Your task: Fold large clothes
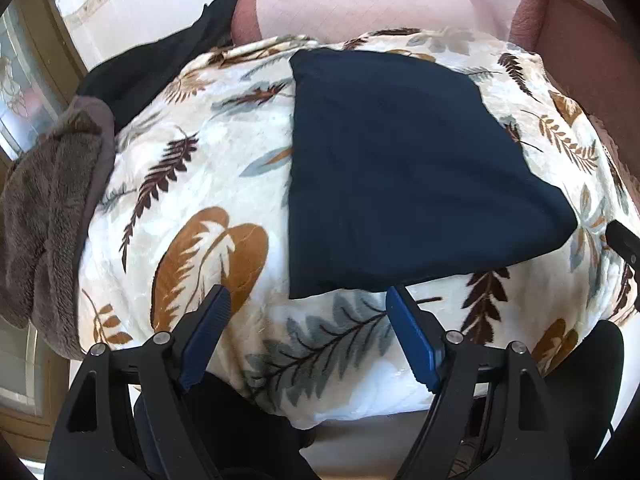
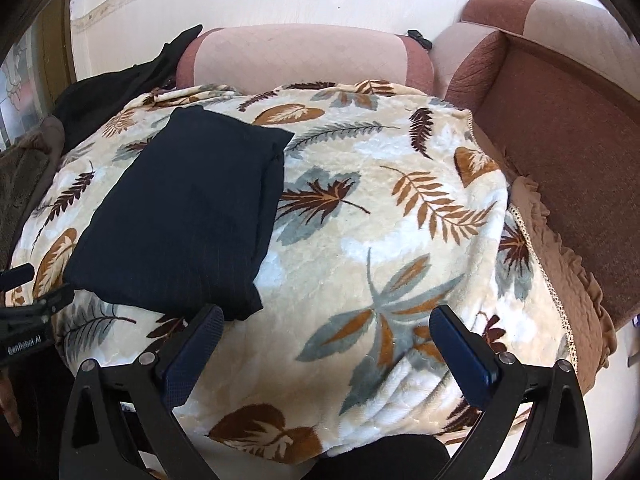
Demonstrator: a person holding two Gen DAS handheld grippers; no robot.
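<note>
So up close, both grippers are just hanging over the near edge of the blanket with nothing in them. The left gripper [image 1: 306, 294] has its 2 blue-padded fingers spread wide apart, tips just short of the near edge of the folded navy garment [image 1: 404, 168], not touching it as far as I can tell. The right gripper [image 2: 326, 314] is spread wide too, over bare blanket, with its left fingertip right by the garment's near corner. The garment sits folded into a neat rectangle, lying flat on the leaf-print blanket [image 1: 192, 208], left of centre in the right wrist view, and you can see the stacked layers along its right edge there. In that same view the left gripper's black body pokes in at the left edge. Further out, a brown fuzzy throw [image 1: 48, 208] is bunched at the blanket's left side, with some black clothing [image 1: 160, 64] heaped beyond it. Behind all that is a pink sofa backrest cushion [image 2: 300, 56], then the brown armrest section [image 2: 560, 120] off to the right, and a pale wall at the back.
</note>
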